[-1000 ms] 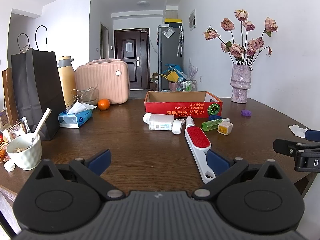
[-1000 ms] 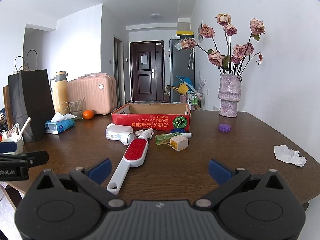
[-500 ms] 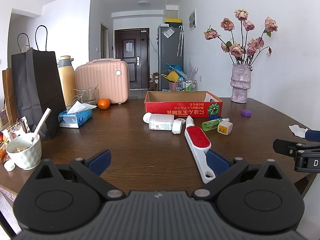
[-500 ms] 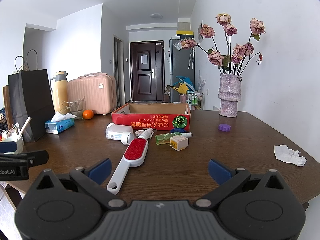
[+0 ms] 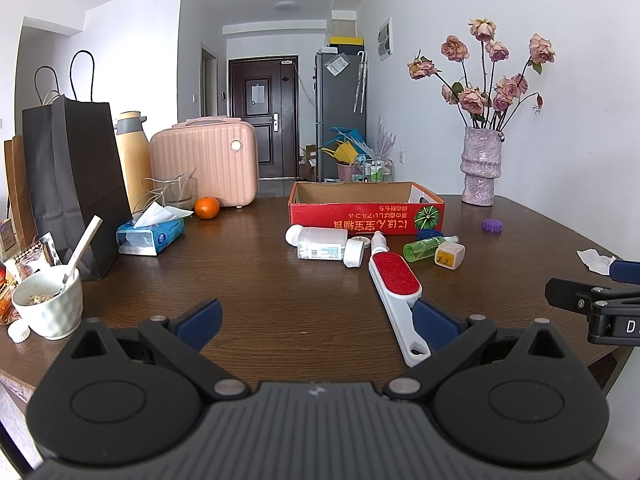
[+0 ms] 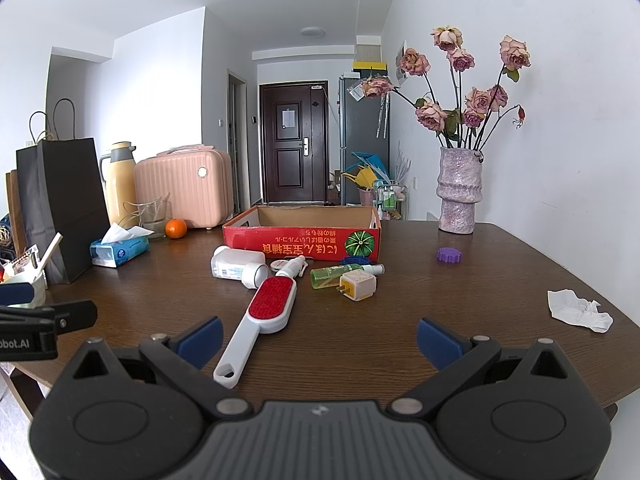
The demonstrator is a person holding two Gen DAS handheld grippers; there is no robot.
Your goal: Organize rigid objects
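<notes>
My left claw is held low and level above the near table edge, fingers spread wide, nothing between them. My right claw sits alongside to its right at like height, fingers equally wide apart, gripping nothing. Both point toward the far side.

One box; one lint brush; two bottles; one orange
</notes>
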